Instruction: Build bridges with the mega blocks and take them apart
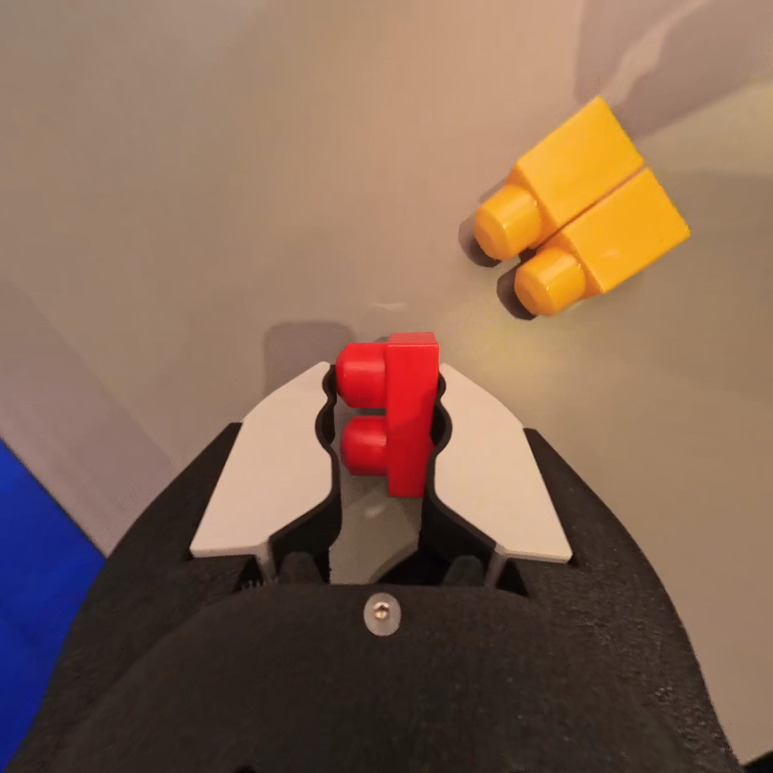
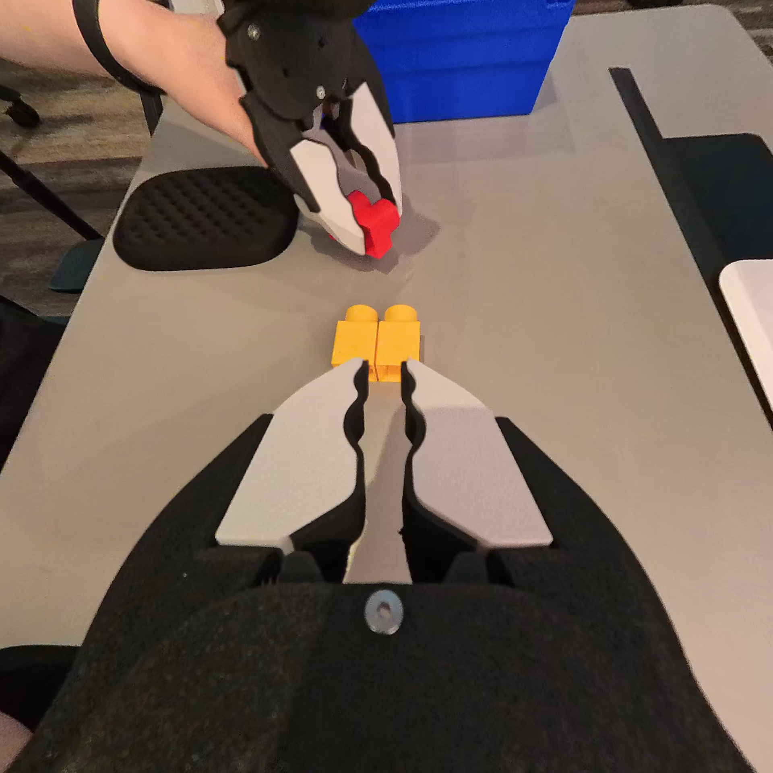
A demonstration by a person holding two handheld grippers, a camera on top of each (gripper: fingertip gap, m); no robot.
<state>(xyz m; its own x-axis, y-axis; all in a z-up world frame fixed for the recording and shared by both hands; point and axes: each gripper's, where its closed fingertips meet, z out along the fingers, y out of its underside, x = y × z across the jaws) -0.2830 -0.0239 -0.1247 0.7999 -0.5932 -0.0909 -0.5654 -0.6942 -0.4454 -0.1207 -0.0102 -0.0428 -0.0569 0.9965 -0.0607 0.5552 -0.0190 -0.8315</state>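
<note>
Gripping a red block [image 1: 391, 414] across its studs and base, the left gripper [image 1: 387, 376] sat low centre of its own view, fingers closed on the piece near their tips. In the right view it appeared upper centre, the block just above or touching the table [image 2: 543, 293]; which, I could not tell. The right gripper [image 2: 384, 370] stood empty, fingers parted by a narrow gap, tips just short of two yellow blocks [image 2: 376, 343] lying side by side on their sides at mid-frame. A blue bin [image 2: 460, 58] stood at the top edge.

Risks noted: the red block was held near the fingertips and could pivot or slip if pressed down. The right gap looked too narrow for either yellow block; advancing so would likely shove them apart.
</note>
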